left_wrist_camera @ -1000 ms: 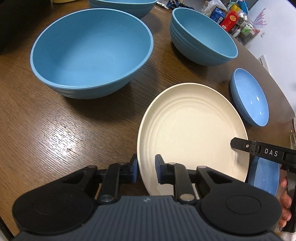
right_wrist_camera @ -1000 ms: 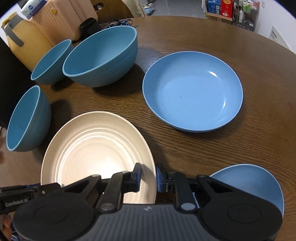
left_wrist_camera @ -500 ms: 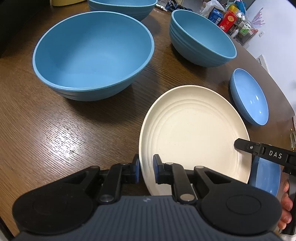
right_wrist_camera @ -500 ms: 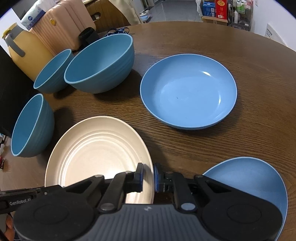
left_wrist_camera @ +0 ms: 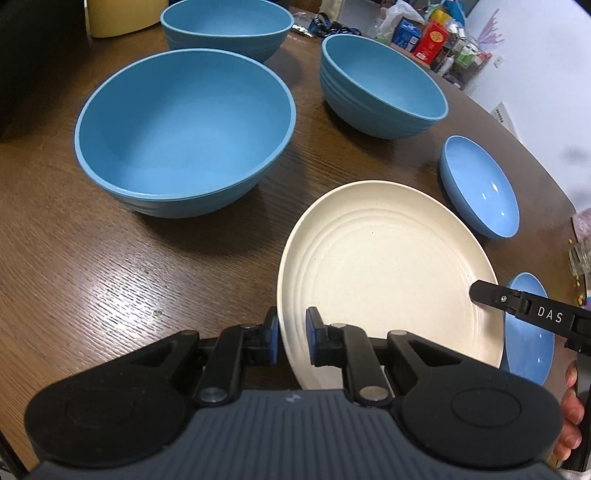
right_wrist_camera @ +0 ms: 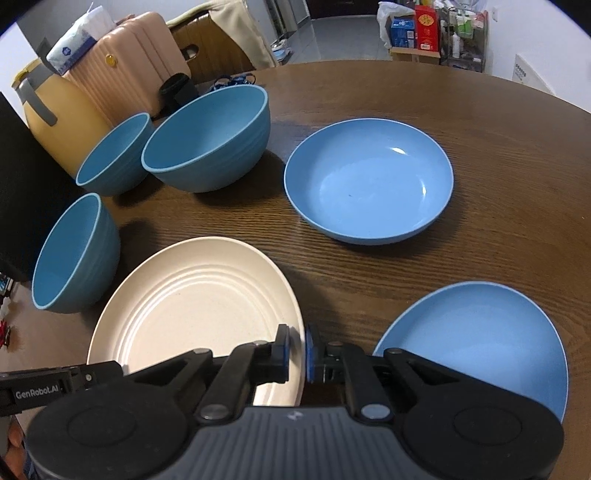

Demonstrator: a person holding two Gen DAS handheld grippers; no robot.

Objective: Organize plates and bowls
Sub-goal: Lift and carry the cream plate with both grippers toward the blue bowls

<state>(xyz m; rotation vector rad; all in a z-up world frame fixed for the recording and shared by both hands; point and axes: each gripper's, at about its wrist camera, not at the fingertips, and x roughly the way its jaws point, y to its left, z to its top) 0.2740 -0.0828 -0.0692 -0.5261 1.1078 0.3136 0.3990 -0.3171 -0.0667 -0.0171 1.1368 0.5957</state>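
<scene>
A cream ridged plate (left_wrist_camera: pixel 388 280) lies low over the brown table (left_wrist_camera: pixel 92 277), held from two sides. My left gripper (left_wrist_camera: pixel 293 341) is shut on its near rim. In the right wrist view the same cream plate (right_wrist_camera: pixel 192 310) has its right rim between the blue pads of my right gripper (right_wrist_camera: pixel 297 345), whose jaws are closing onto it and touch it. Three blue bowls stand behind: a large bowl (left_wrist_camera: pixel 184 136), a second bowl (left_wrist_camera: pixel 380 88) and a third bowl (left_wrist_camera: pixel 225 26). A wide shallow blue plate (right_wrist_camera: pixel 369 181) sits beyond, and another blue plate (right_wrist_camera: pixel 480 343) lies just right of my right gripper.
A pink suitcase (right_wrist_camera: pixel 129 70) and a yellow container (right_wrist_camera: pixel 62 114) stand past the table's far left edge. Boxes and bottles (right_wrist_camera: pixel 424 29) crowd a shelf at the back. A hand (left_wrist_camera: pixel 572 417) shows at the lower right of the left wrist view.
The right gripper's jaws have narrowed onto the cream plate's rim. Both views have drawn back slightly from the bowls, with the plate staying between the two grippers.
</scene>
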